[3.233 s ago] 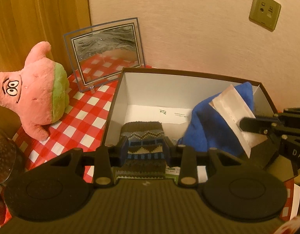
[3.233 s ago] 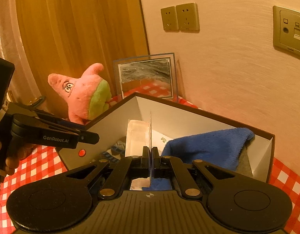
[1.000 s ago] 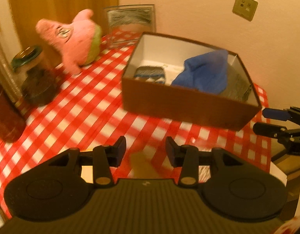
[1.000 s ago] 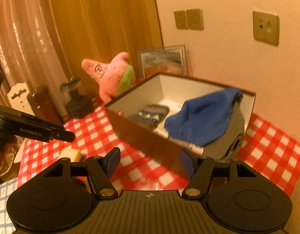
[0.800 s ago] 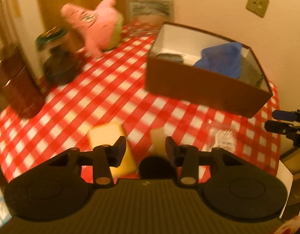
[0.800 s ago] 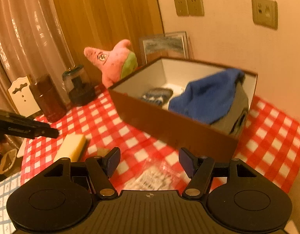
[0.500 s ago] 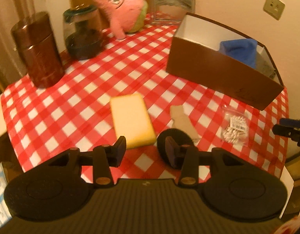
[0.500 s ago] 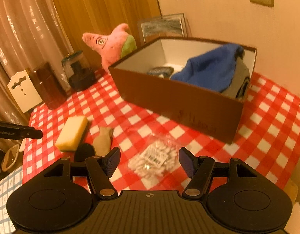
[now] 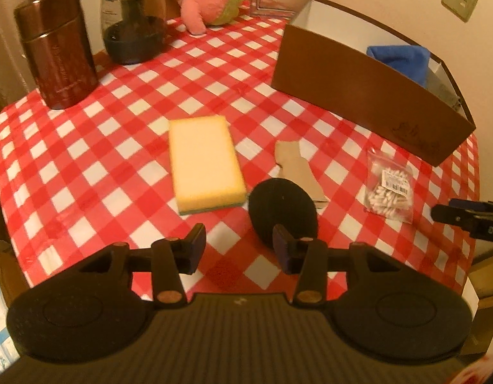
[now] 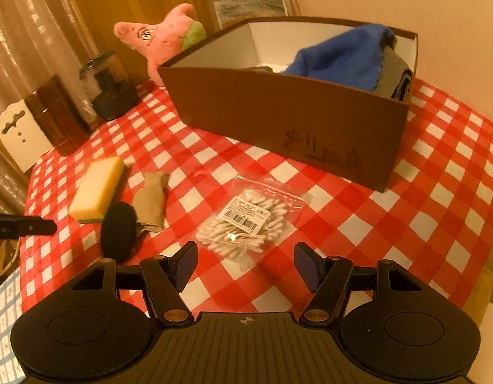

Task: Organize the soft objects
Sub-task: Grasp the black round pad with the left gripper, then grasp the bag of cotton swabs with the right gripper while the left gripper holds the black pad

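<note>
Your left claw (image 9: pixel 238 246), jaws just widened and empty, hangs nearest the black pad (image 9: pixel 282 208), just ahead-right; the right claw (image 10: pixel 245 264), wide and empty, faces the swab bag (image 10: pixel 246 220).

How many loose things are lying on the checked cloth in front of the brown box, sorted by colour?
Yellow: 1, the sponge
Black: 1, the round pad
Tan: 1, the small cloth piece
Clear with white contents: 1, the bag of cotton swabs
Total: 4
</note>
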A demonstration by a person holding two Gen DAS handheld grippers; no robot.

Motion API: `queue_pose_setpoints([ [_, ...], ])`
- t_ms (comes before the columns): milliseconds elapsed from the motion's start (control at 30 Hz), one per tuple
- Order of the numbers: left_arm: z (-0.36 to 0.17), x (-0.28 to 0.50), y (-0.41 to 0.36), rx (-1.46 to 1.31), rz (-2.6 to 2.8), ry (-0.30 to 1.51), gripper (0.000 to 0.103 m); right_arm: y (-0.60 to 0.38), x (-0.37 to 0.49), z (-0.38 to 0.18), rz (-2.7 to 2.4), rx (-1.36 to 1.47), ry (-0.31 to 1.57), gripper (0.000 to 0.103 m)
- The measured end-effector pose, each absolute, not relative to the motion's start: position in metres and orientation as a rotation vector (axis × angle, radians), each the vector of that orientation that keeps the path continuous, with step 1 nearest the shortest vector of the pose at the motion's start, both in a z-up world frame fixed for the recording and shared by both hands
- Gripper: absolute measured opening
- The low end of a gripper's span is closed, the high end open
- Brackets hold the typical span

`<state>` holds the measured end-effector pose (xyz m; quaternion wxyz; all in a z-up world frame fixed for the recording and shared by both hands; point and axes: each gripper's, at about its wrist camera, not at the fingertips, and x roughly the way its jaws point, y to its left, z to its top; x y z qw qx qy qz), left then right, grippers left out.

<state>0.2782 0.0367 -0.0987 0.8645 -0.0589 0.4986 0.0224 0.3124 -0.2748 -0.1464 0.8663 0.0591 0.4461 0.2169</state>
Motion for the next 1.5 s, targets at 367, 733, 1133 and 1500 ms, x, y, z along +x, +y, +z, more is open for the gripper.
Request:
queue_pose_setpoints([
  [367, -0.116, 0.294, 0.023, -0.116, 0.029, 1.066, 0.050, -0.263, 0.335, -0.165, 0.428, 0.207, 0.978, 0.075],
  [733, -0.131, 0.305, 0.019, -0.145, 0.029, 1.088, 0.052, -0.241, 0.355, -0.184, 0.302, 0.266, 0.978, 0.075],
  [1133, -0.144, 0.321, 0.008, -0.213, 0.025, 1.108, 0.059, -0.238, 0.350, -0.191, 0.313, 0.219, 0.939, 0.036],
  [1500, -0.158, 0.330, -0.002, -0.218, 0.061, 1.146, 0.067, -0.246, 0.349, -0.188, 0.367, 0.232, 0.934, 0.023],
])
